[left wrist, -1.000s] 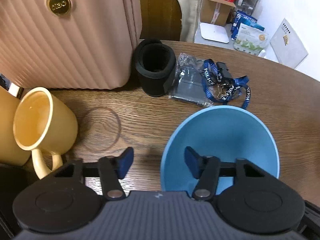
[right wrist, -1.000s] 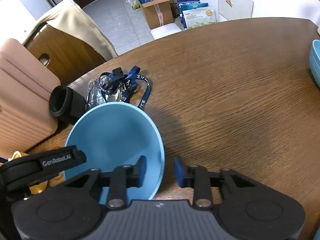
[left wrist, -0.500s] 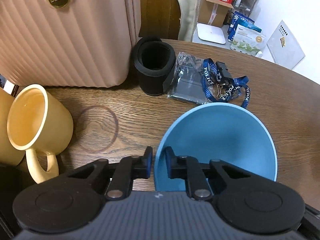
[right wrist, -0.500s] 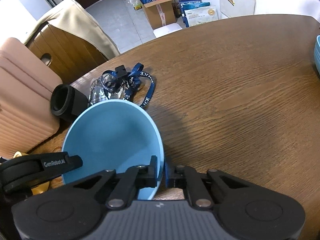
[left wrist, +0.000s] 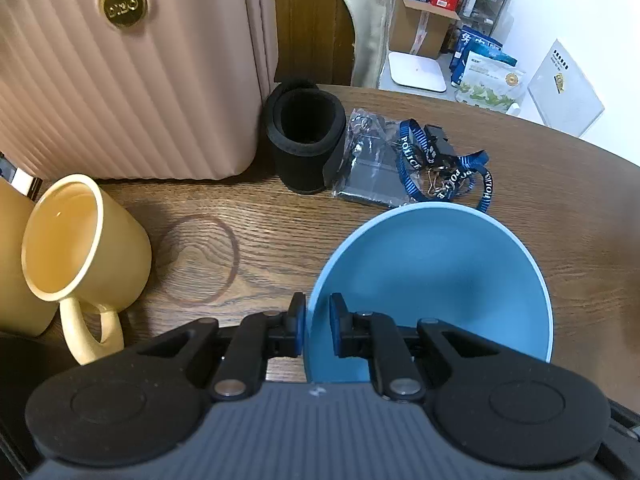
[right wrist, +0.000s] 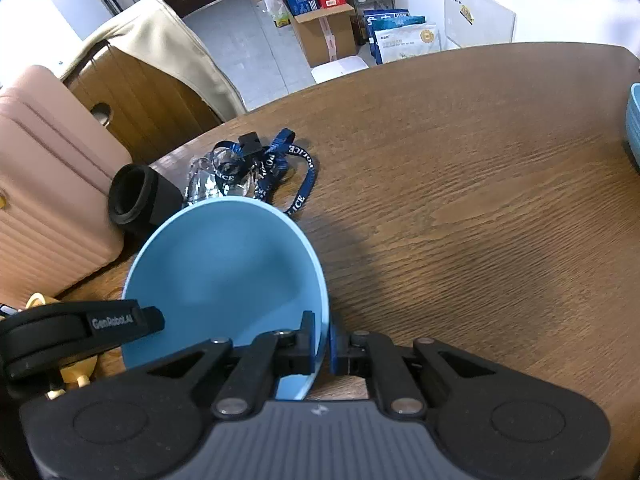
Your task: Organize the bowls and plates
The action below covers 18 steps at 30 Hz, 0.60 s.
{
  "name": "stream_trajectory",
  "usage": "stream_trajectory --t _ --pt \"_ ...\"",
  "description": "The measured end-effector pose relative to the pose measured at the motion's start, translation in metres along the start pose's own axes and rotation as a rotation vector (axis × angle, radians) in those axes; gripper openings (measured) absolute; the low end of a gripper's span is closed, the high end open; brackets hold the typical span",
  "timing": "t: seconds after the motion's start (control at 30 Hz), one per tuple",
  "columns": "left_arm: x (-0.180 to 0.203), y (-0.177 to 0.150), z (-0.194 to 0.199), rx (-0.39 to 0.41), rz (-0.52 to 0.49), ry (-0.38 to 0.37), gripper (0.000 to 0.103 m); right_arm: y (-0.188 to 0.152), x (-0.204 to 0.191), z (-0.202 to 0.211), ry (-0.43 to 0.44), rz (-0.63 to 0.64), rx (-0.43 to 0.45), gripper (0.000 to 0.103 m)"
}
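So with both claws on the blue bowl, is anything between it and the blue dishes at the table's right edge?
Nothing visible: the tabletop is bare between the blue bowl and the blue dishes. The lanyard lies behind, off that path.

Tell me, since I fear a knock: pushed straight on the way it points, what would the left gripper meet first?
Probably the wooden table: the left gripper, clamped on the blue bowl's rim, points steeply down at it. Depth is unclear.

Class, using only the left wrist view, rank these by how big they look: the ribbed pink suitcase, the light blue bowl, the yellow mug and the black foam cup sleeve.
1. Ribbed pink suitcase
2. Light blue bowl, enlarged by nearness
3. Yellow mug, likewise near
4. Black foam cup sleeve
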<state>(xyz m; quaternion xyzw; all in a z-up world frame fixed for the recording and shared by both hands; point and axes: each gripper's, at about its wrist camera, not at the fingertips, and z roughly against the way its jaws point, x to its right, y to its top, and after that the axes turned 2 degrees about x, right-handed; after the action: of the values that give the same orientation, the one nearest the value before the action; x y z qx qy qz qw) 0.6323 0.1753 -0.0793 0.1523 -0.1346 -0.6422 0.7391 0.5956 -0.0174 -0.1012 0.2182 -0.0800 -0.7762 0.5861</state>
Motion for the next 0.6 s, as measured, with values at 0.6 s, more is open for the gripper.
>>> stream_trajectory --t 0.6 --pt "-0.002 -0.019 0.036 0.056 -0.023 -0.018 0.014 -0.018 0.0 0.032 -0.004 0.018 0.048 0.006"
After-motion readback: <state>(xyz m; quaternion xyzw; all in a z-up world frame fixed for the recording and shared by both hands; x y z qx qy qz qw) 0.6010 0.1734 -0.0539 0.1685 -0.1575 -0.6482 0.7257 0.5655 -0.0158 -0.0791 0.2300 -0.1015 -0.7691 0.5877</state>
